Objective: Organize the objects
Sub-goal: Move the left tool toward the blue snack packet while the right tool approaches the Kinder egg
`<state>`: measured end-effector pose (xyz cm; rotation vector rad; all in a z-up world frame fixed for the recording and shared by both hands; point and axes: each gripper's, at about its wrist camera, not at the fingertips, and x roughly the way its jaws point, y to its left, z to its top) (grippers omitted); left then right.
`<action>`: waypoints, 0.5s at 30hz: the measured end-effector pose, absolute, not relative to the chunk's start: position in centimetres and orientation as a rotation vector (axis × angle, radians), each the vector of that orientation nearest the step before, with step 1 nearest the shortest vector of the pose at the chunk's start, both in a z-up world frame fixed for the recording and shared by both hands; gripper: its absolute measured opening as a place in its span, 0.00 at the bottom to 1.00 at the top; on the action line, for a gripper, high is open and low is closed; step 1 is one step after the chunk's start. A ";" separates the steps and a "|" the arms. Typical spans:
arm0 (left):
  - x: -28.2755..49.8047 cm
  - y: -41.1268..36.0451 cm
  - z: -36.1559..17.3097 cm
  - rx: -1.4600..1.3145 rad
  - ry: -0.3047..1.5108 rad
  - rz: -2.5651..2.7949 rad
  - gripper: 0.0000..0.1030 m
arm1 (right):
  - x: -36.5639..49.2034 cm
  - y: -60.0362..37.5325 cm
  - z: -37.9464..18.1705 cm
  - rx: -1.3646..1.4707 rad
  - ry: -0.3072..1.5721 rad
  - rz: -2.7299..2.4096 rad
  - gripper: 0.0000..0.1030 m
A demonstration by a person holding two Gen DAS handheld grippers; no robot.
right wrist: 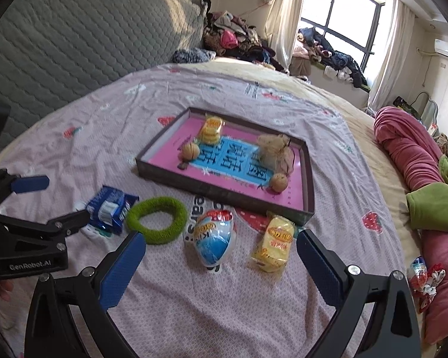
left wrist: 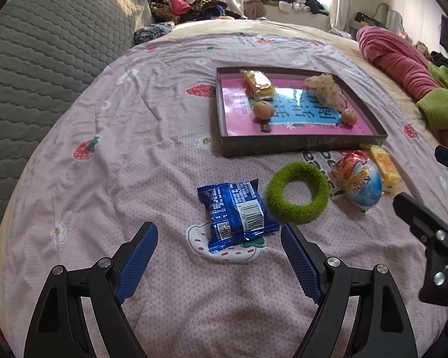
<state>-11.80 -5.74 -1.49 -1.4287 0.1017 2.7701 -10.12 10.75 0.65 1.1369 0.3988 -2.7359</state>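
A dark shallow box (left wrist: 301, 144) (right wrist: 224, 195) with a pink and blue bottom lies on the bed and holds a yellow snack pack (left wrist: 258, 83), two walnuts (left wrist: 263, 110) and a beige pouch (left wrist: 325, 88). In front of it lie a blue snack packet (left wrist: 236, 213) (right wrist: 110, 205), a green fuzzy ring (left wrist: 297, 192) (right wrist: 156, 219), an egg-shaped toy pack (left wrist: 360, 179) (right wrist: 213, 238) and a yellow snack pack (left wrist: 383, 164) (right wrist: 274, 243). My left gripper (left wrist: 219, 231) is open just short of the blue packet. My right gripper (right wrist: 221, 238) is open around the egg and the yellow pack.
The pink strawberry-print sheet (left wrist: 140, 125) covers the bed. A grey quilted headboard (left wrist: 44, 47) rises at the left. A rolled pink and green blanket (right wrist: 415, 161) lies at the right. Clothes piles (right wrist: 233, 38) sit beyond the bed by the window.
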 end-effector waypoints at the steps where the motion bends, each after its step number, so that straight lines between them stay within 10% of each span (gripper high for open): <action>1: -12.0 -5.8 -1.7 -1.431 0.098 2.767 0.83 | -10.3 10.7 0.4 1.141 0.407 -2.734 0.99; 15: -14.4 -5.9 -4.3 -1.486 0.106 2.735 0.83 | -13.1 10.4 -2.8 1.221 0.474 -2.702 0.96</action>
